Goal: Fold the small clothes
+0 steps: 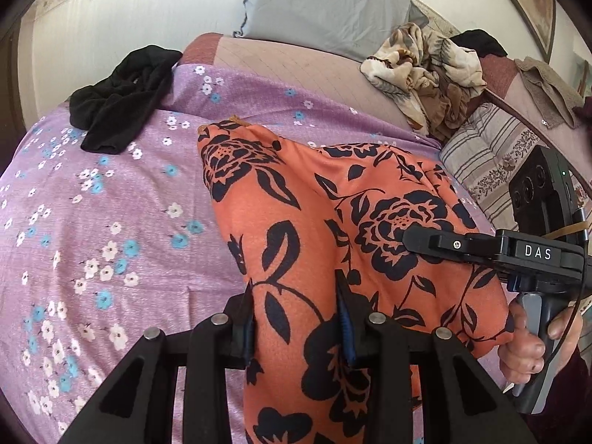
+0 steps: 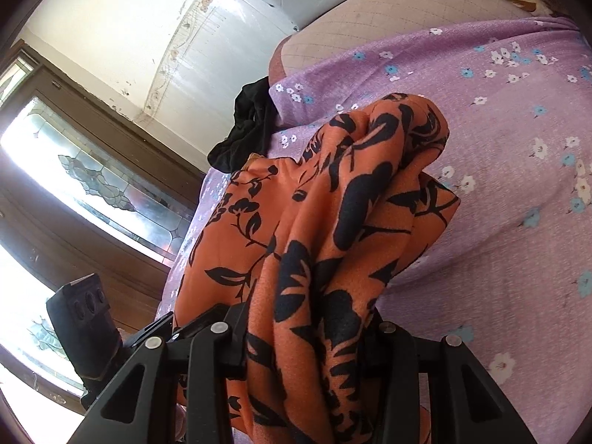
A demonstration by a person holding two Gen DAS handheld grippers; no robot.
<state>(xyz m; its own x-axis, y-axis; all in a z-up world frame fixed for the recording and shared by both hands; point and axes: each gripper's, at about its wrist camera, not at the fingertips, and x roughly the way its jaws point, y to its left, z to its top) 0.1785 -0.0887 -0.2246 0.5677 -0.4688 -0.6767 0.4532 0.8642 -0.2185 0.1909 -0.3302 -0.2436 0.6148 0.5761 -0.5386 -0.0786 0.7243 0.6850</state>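
Observation:
An orange garment with black flowers [image 1: 325, 222] is lifted off the purple flowered sheet [image 1: 111, 222]. My left gripper [image 1: 296, 318] is shut on its near edge, and the cloth runs between the two blue-padded fingers [image 1: 247, 318]. My right gripper [image 1: 410, 240] comes in from the right, its tip pinching the same cloth, with a person's hand [image 1: 525, 347] on its handle. In the right wrist view the orange garment [image 2: 333, 222] hangs bunched in folds between the jaws of my right gripper [image 2: 307, 333], hiding the fingertips. My left gripper [image 2: 162, 329] shows at lower left.
A crumpled black garment [image 1: 122, 96] lies at the sheet's far left corner. Further back are a grey pillow [image 1: 325, 3], a heap of beige patterned cloth [image 1: 425, 70], a striped cushion [image 1: 492, 159] and a brown towel [image 1: 547, 88]. A stained-glass window [image 2: 92, 185] is on the left.

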